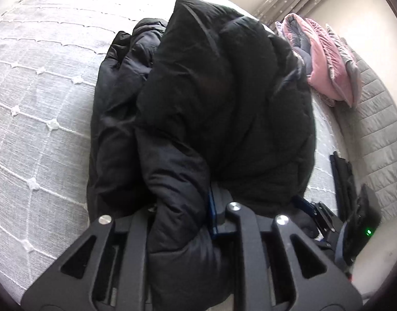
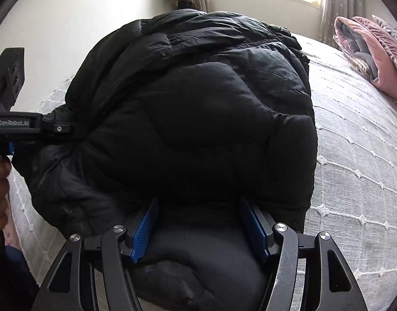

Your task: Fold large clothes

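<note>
A black puffer jacket (image 2: 188, 119) is lying bunched at the near edge of the bed (image 2: 359, 155), soft and bulky, probably slippery. The right gripper (image 2: 198, 225) and left gripper (image 1: 182, 220) are each clamping its near hem.

A black puffer jacket (image 2: 188, 119) of quilted, faintly sheened synthetic cloth lies on a bedspread (image 1: 37, 119) of coarse white weave with raised tufts. Matt black plastic gripper arms carry ribbed blue pads (image 2: 144, 229) and bright metal pins. Behind, pink velvet-like bedding (image 1: 325, 64).
</note>
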